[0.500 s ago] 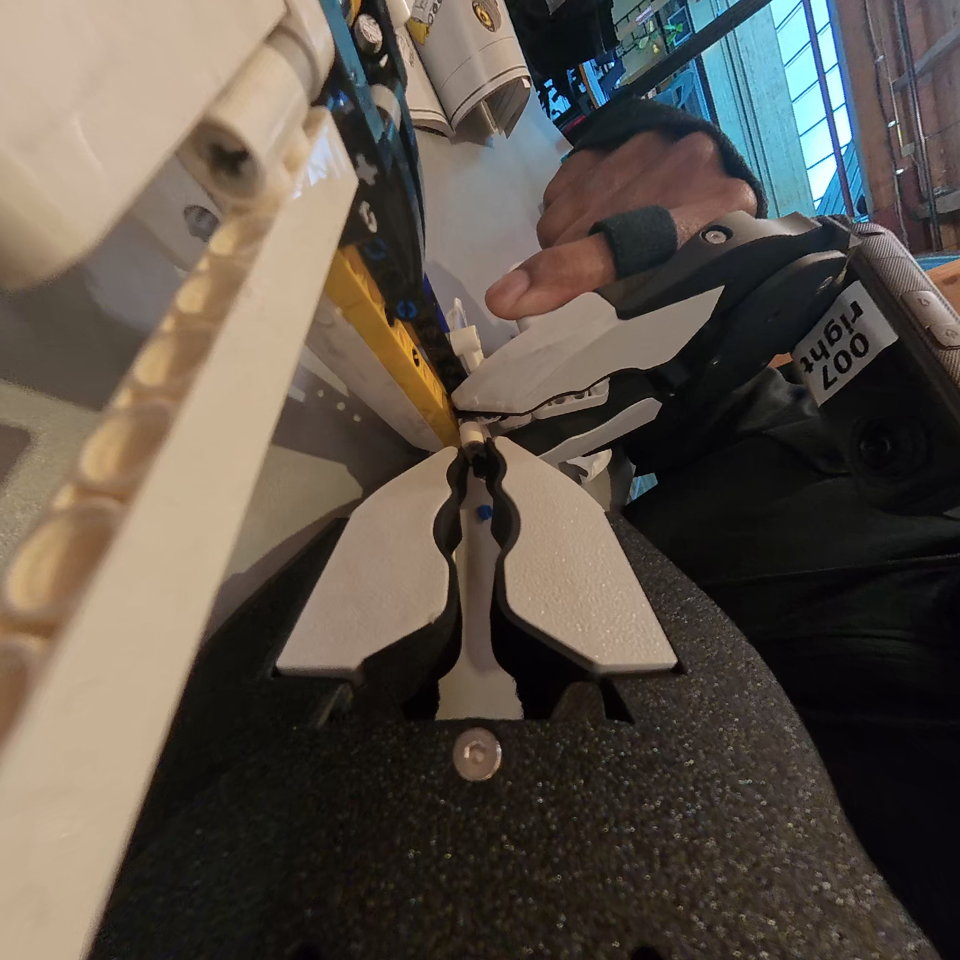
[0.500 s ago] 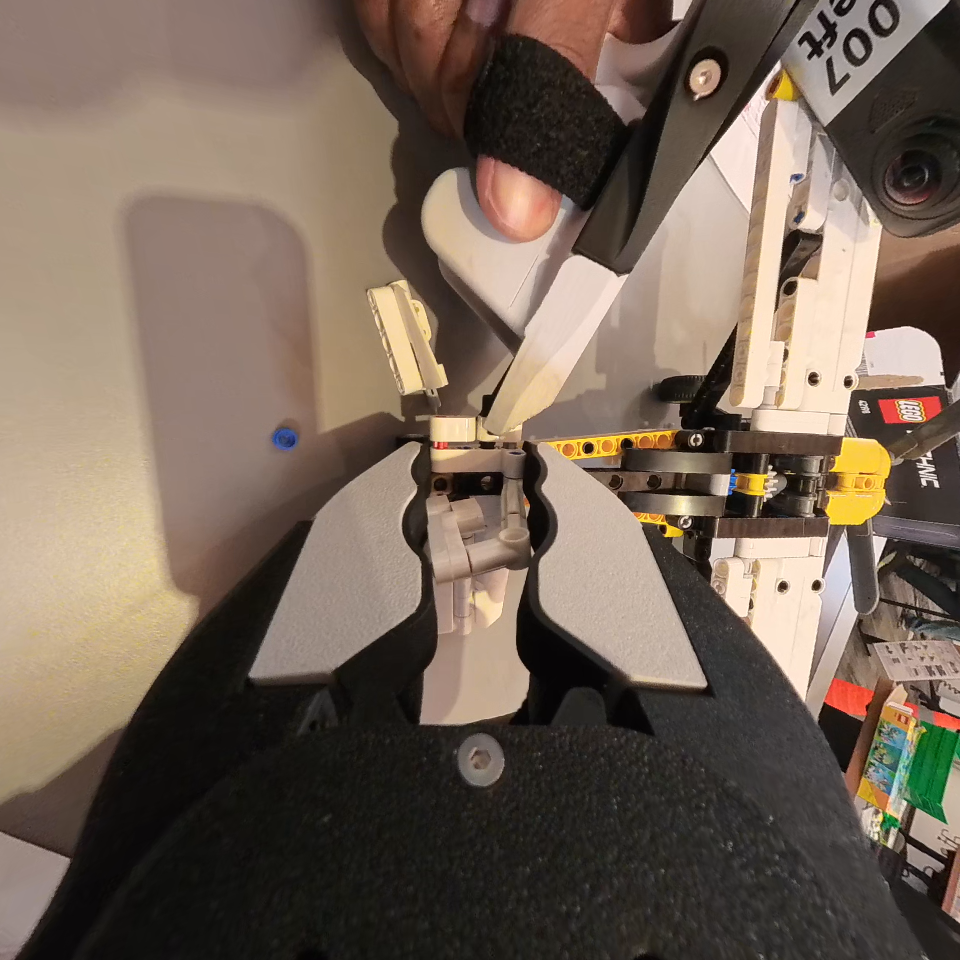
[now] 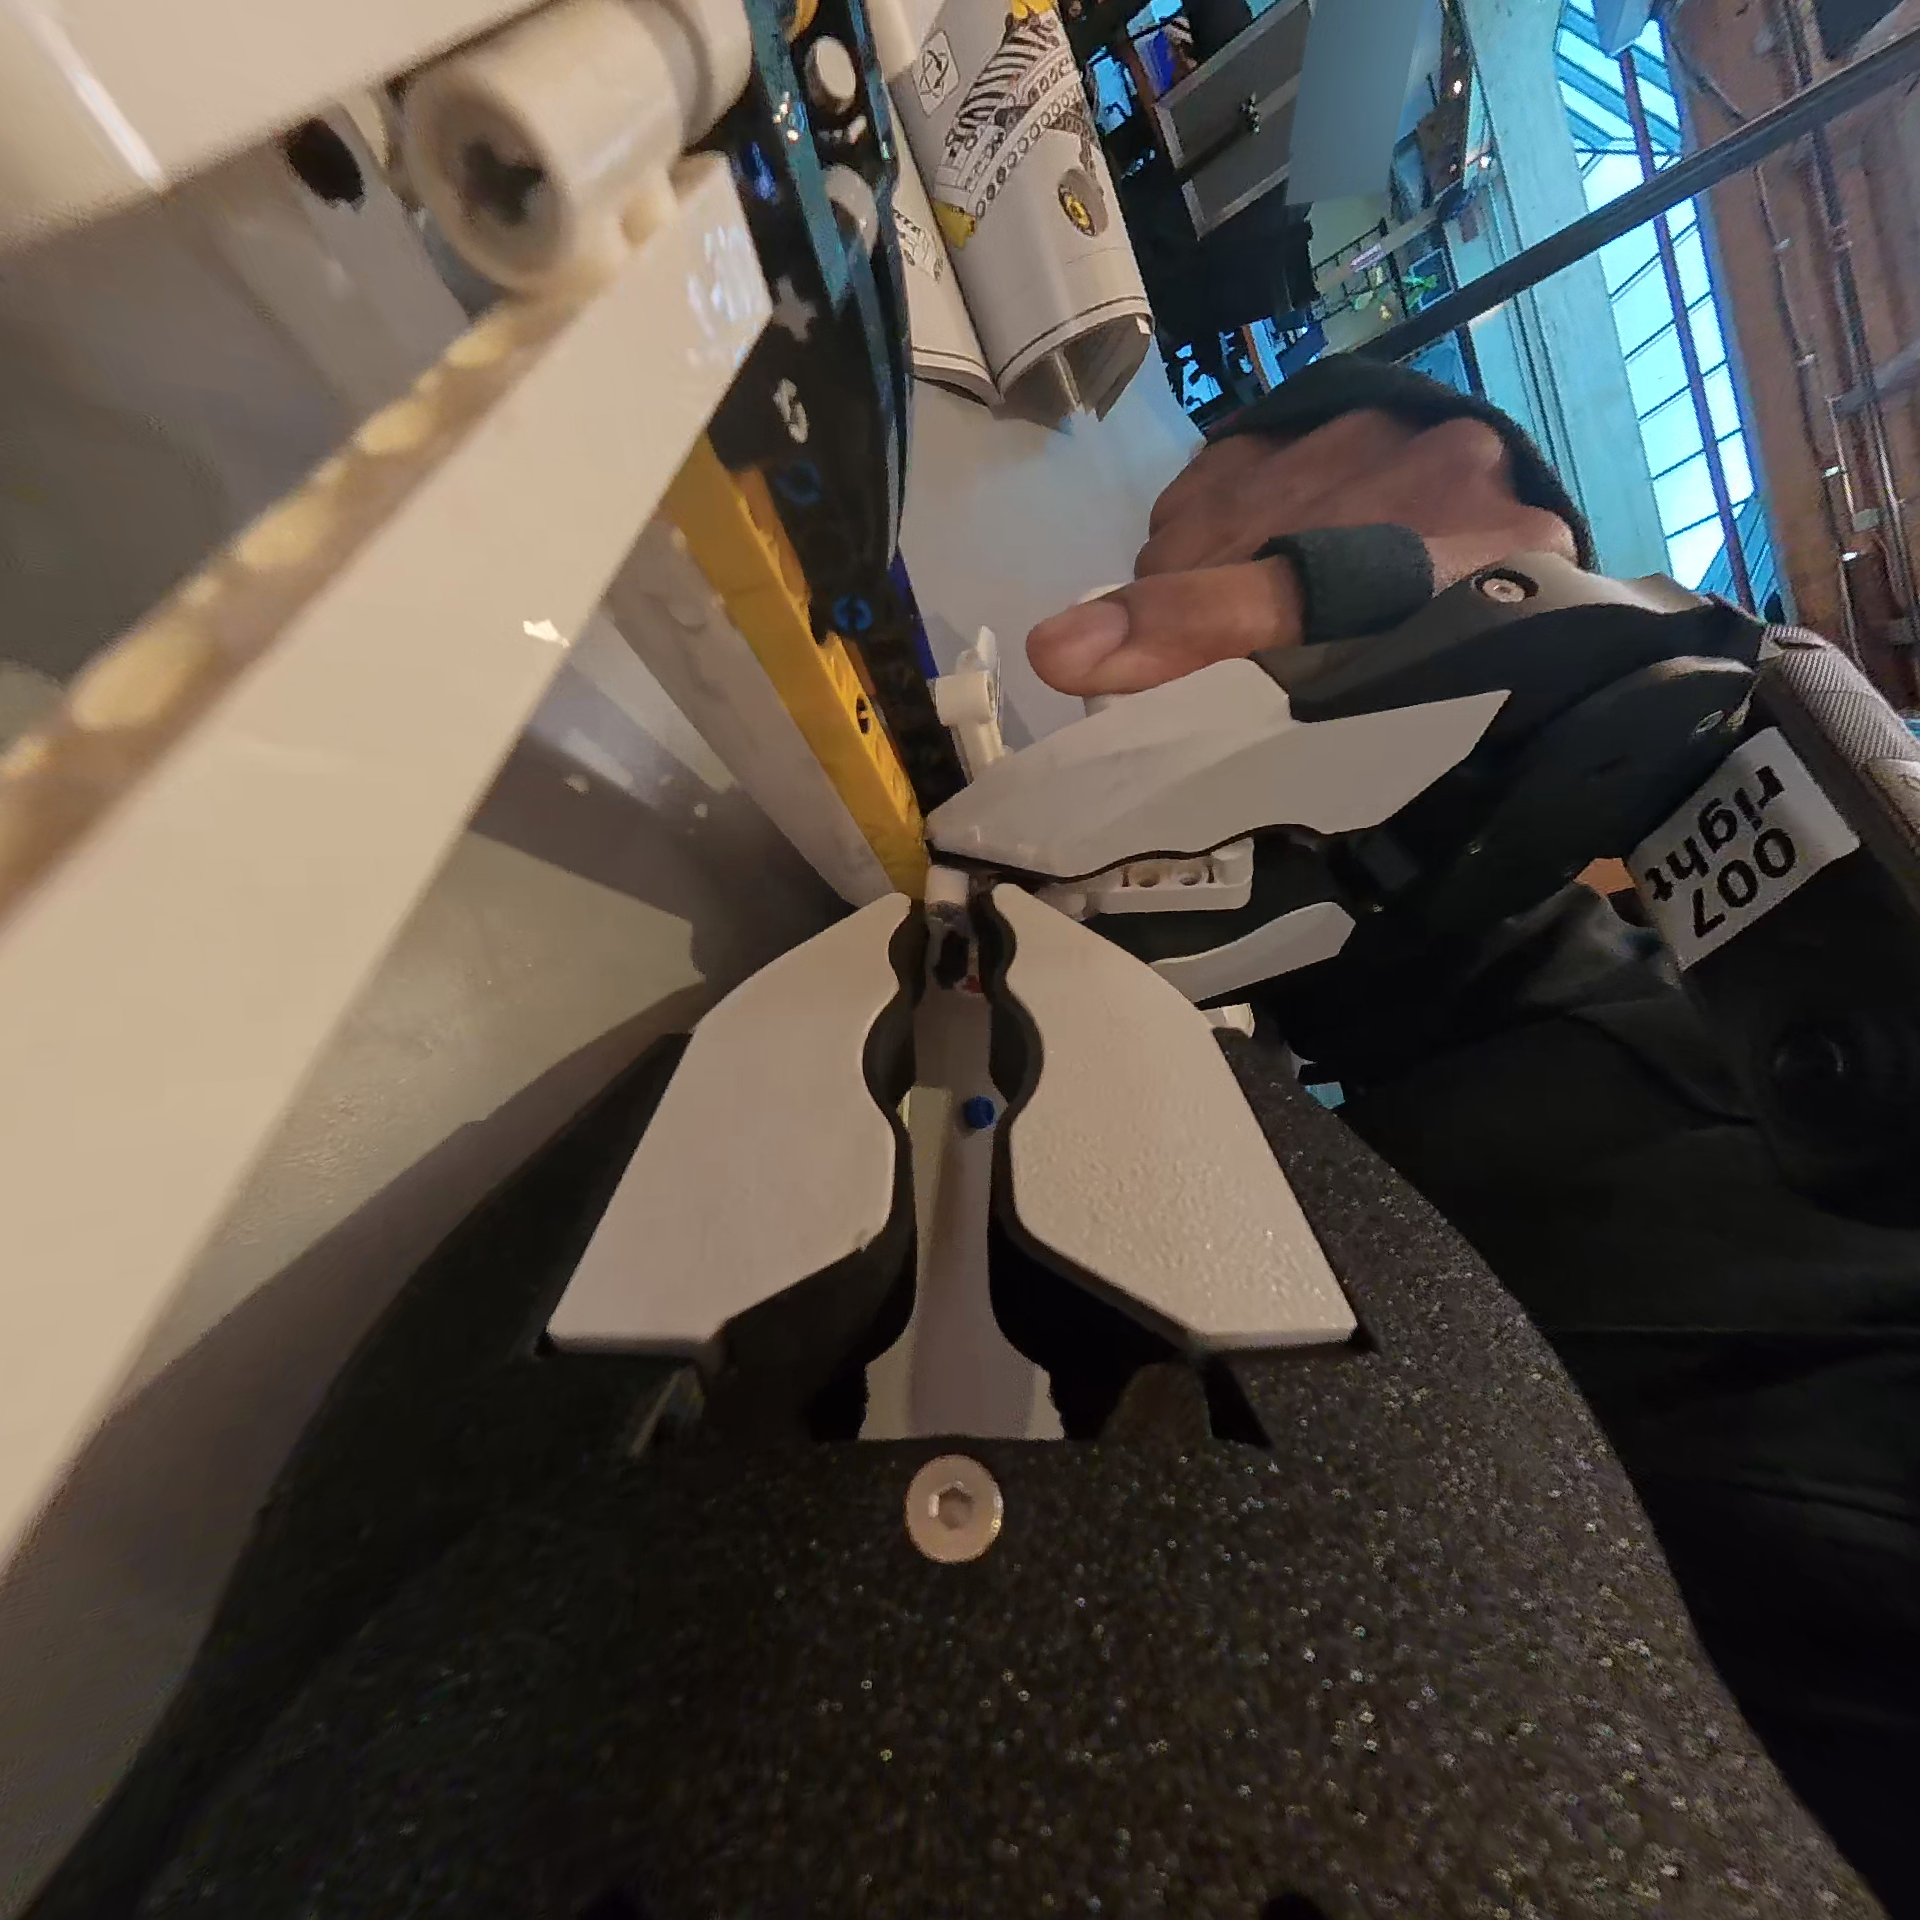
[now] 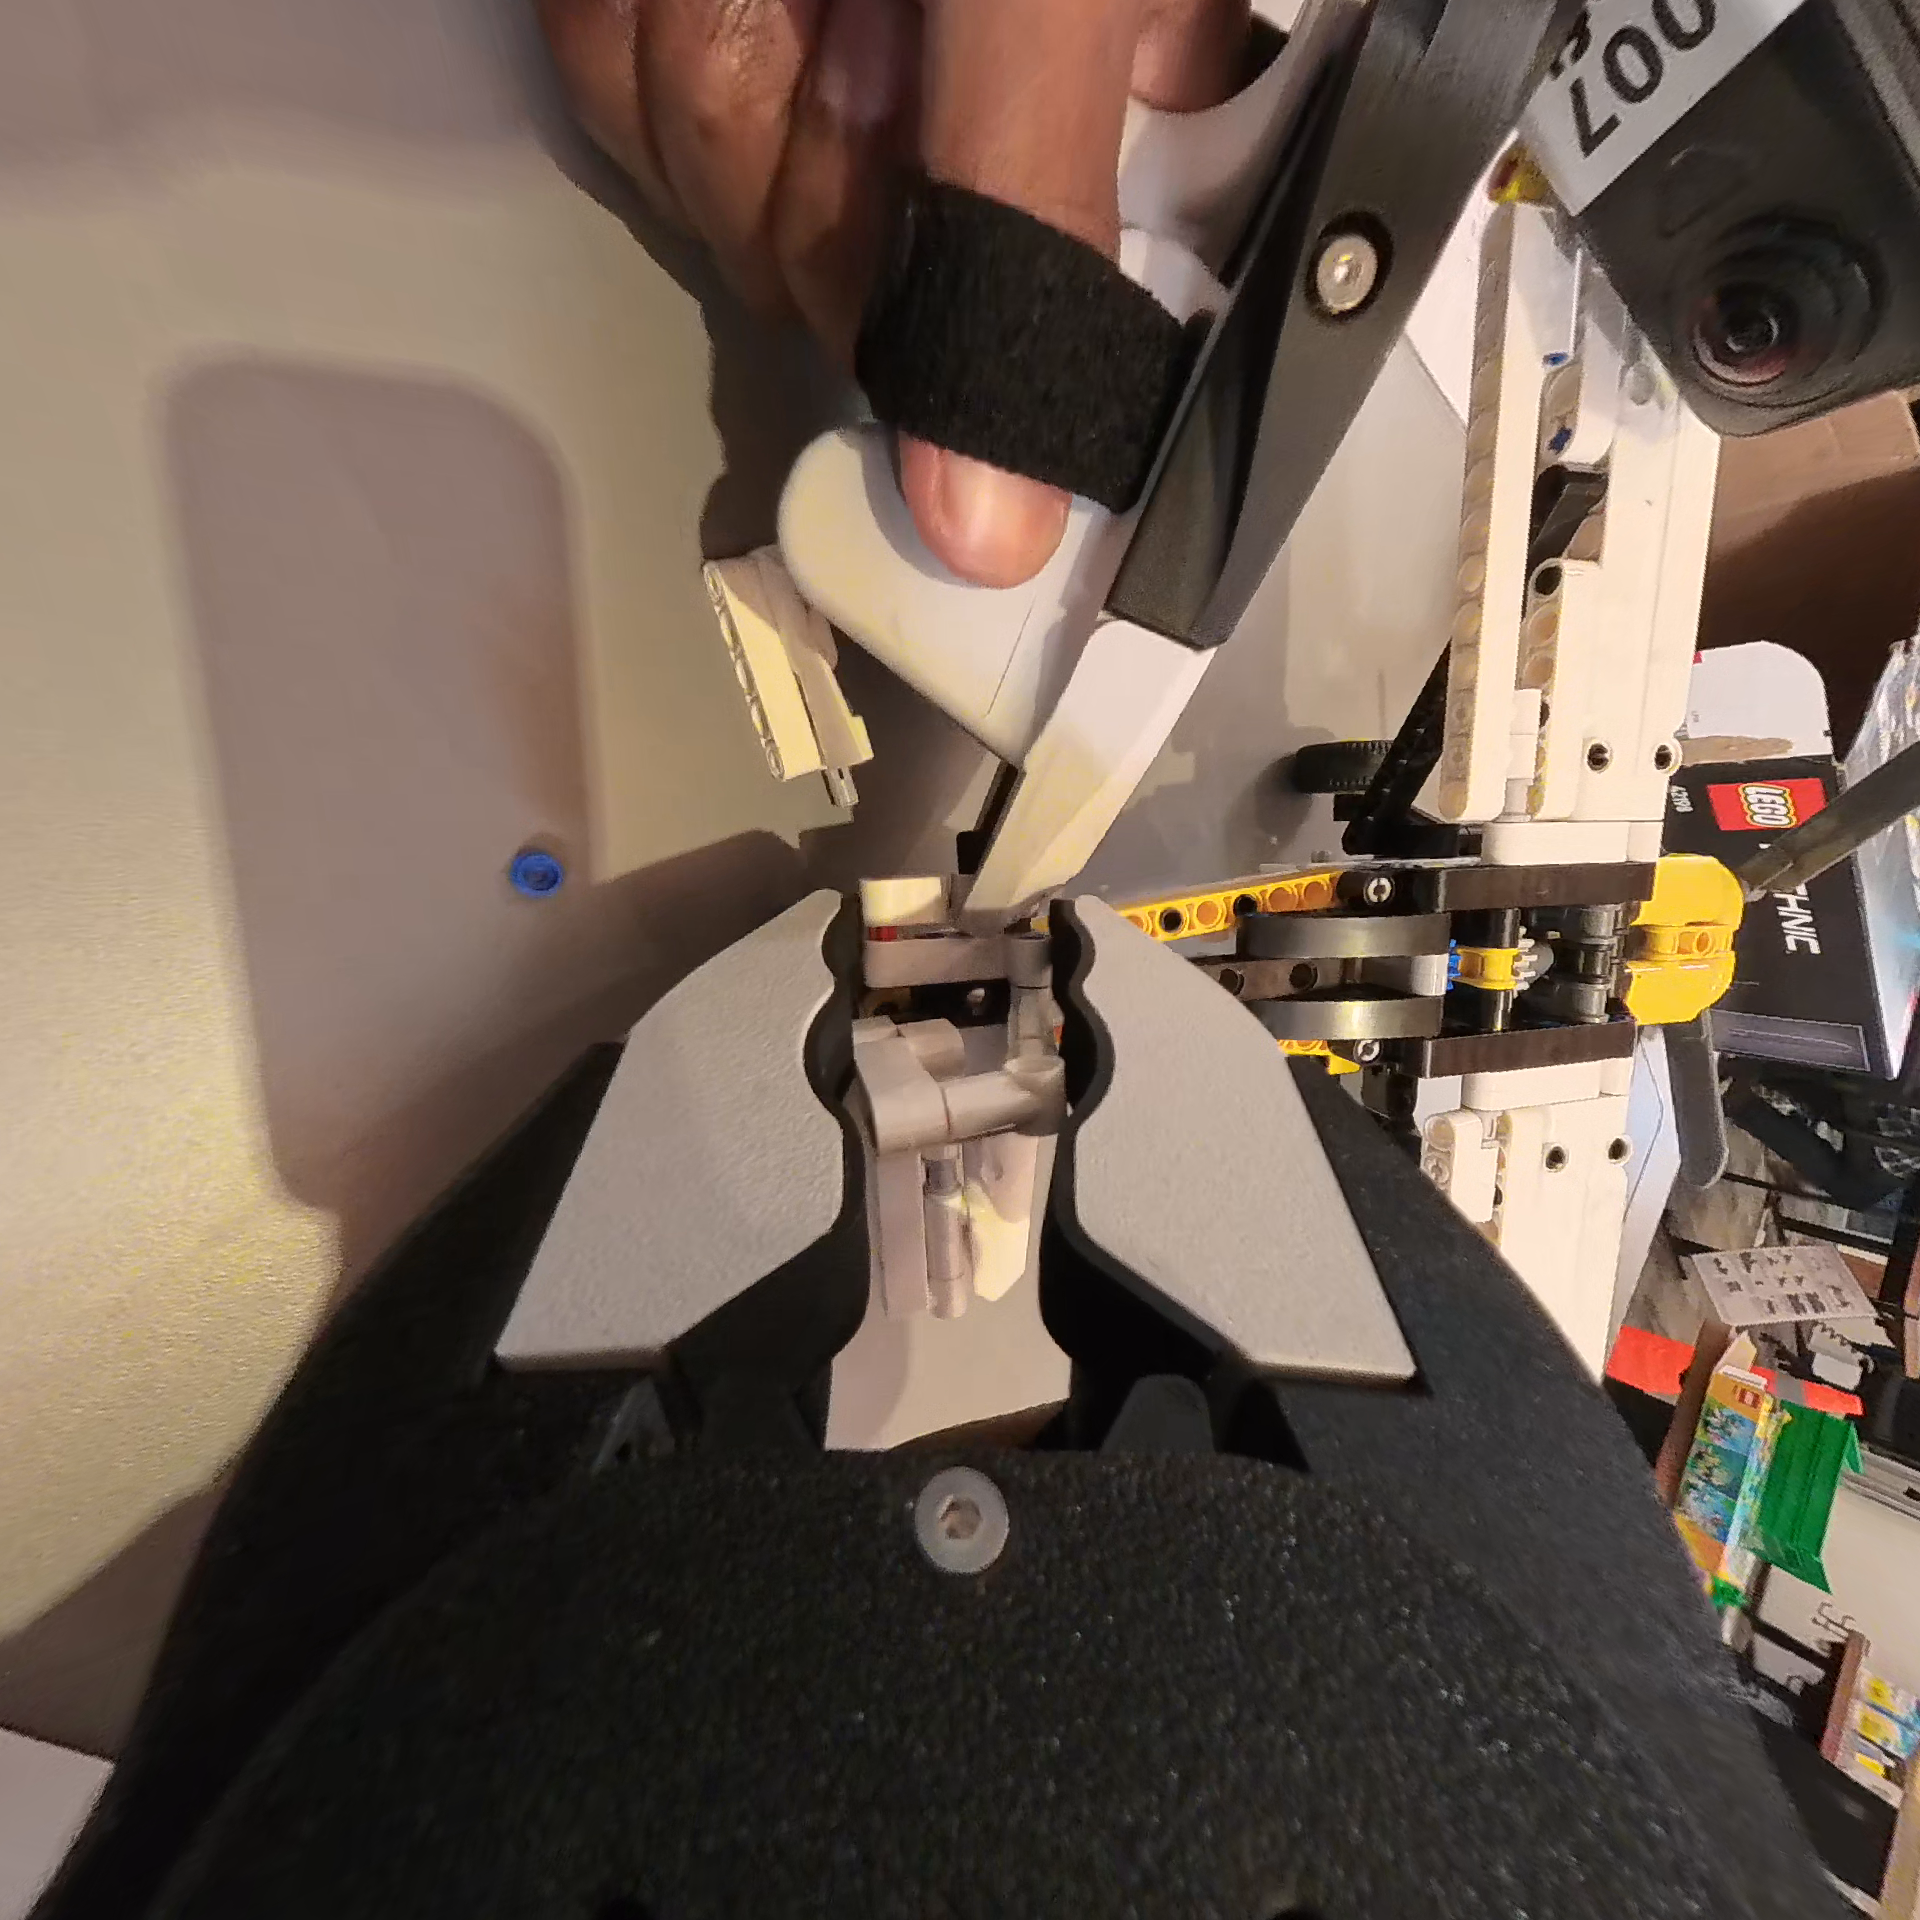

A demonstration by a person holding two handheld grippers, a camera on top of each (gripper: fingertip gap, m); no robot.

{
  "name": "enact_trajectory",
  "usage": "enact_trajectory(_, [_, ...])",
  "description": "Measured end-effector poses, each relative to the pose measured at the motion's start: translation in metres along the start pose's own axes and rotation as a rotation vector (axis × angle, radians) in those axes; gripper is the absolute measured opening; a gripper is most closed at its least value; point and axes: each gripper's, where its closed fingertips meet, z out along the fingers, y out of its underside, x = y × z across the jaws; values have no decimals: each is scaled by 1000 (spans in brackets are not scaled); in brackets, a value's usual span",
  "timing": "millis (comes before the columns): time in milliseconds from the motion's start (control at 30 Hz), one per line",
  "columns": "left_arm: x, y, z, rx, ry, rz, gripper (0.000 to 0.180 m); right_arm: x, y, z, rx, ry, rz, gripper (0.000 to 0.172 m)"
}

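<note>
The right hand-held gripper [image 4: 956,935] clamps a grey brick assembly [image 4: 956,1101]. The left hand-held gripper [image 3: 951,914], nearly closed, pinches a small white peg [image 3: 943,891] at the model's yellow beam [image 3: 790,665].

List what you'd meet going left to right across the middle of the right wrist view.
Blue stud → loose cream beam → grey piece between the right gripper's fingers → yellow beam → black box.

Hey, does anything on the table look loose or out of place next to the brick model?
Yes. A small blue pin lies alone on the table, apart from the brick model. A cream beam piece lies askew and detached just beyond the right gripper, whose fingers grip the model's grey end.
</note>
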Motion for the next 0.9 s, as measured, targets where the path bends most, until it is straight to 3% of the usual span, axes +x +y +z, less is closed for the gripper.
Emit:
enact_trajectory(767, [0, 5, -9, -113, 26, 144, 9, 0, -2, 2, -9, -32, -7, 36])
enact_trajectory(900, [1, 4, -11, -107, 45, 112, 9, 1, -2, 3, -6, -24, 3, 36])
